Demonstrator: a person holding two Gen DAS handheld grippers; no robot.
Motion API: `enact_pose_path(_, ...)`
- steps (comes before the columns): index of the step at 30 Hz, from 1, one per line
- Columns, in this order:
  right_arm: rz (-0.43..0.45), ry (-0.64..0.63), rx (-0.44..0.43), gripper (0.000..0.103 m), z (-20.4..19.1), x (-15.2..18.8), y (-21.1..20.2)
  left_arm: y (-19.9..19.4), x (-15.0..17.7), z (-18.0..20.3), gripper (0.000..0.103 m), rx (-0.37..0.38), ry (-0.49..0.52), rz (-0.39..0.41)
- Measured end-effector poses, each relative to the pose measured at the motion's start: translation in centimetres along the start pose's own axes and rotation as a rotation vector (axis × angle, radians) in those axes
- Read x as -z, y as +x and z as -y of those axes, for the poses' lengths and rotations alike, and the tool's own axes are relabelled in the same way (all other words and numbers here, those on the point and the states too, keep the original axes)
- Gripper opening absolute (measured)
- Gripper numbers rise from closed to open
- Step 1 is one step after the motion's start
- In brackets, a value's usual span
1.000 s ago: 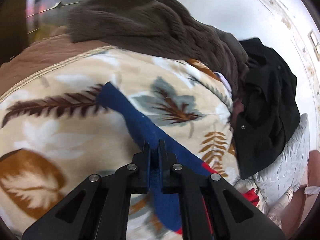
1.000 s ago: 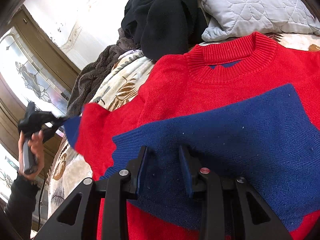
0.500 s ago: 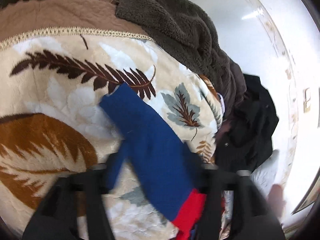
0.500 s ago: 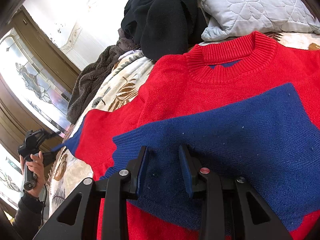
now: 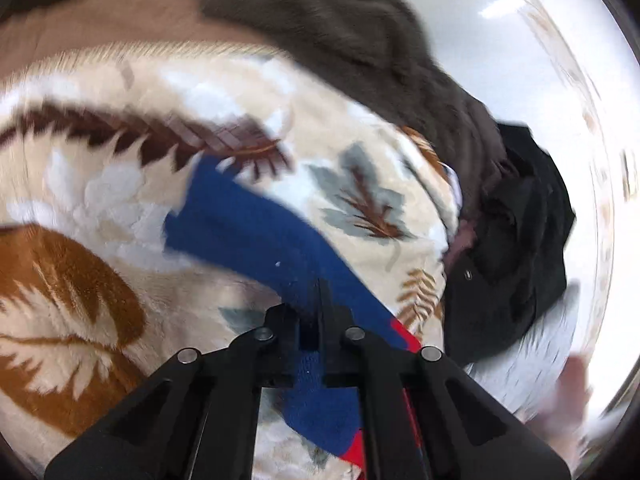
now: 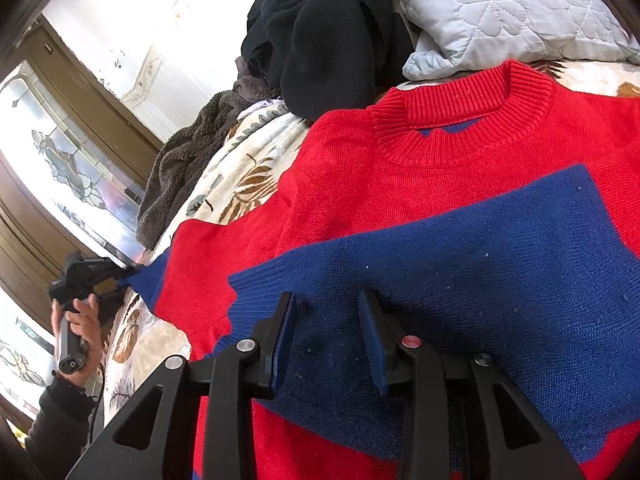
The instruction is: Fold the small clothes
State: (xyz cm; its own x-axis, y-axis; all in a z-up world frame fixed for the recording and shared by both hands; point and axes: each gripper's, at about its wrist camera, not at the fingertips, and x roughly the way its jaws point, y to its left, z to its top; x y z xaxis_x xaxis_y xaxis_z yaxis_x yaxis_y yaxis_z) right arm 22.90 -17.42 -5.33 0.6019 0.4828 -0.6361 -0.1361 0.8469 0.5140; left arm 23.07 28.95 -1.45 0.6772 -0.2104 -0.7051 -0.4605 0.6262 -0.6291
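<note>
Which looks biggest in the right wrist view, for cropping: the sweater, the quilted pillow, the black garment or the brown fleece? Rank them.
1. Red and blue sweater, far the largest, though nearest the camera.
2. Quilted pillow and black garment: too alike to rank.
3. Brown fleece, smallest.

The left gripper (image 5: pixel 313 312) has closed again on the blue sleeve (image 5: pixel 256 236) of the sweater (image 6: pixel 440 208); half a second ago its fingers stood wide apart around the cloth. In the right wrist view, that gripper (image 6: pixel 132 270) now pinches the sleeve's blue cuff (image 6: pixel 148 280) and sits higher and closer to the sweater body than before. The left wrist view has swung, so the brown fleece (image 5: pixel 360 40) lies further ahead.
</note>
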Motion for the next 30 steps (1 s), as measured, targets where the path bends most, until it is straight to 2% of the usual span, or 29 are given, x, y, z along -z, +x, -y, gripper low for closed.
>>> enact_pose_path(4,-0.009,-0.04,0.064,0.037,-1.1,-0.1,-0.6,-2.0,1.5,3.7,0.004,0.017,0.11,0.021)
enact_pose_path(8,0.001,-0.058,0.13,0.044,-1.0,0.0,-2.5,-3.7,3.4,7.2,0.004,0.065,0.188,0.02)
enact_pose_path(17,0.003,-0.103,0.337,0.049,3.9,0.7,-10.0,-4.6,8.9,14.1,0.004,0.139,0.306,-0.039)
enact_pose_path(21,0.019,-0.11,0.424,0.059,6.2,1.9,-12.6,-3.6,12.1,16.7,0.004,0.153,0.355,-0.08)
enact_pose_path(23,0.034,-0.086,0.422,0.06,7.7,2.8,-13.4,-2.7,13.8,18.1,0.004,0.161,0.371,-0.111)
enact_pose_path(26,0.062,-0.043,0.362,0.061,8.8,3.6,-13.9,-1.5,16.3,19.7,0.004,0.158,0.394,-0.149)
enact_pose_path(30,0.048,-0.059,0.345,0.071,8.6,3.4,-13.5,0.2,19.8,22.1,0.004,0.158,0.427,-0.207)
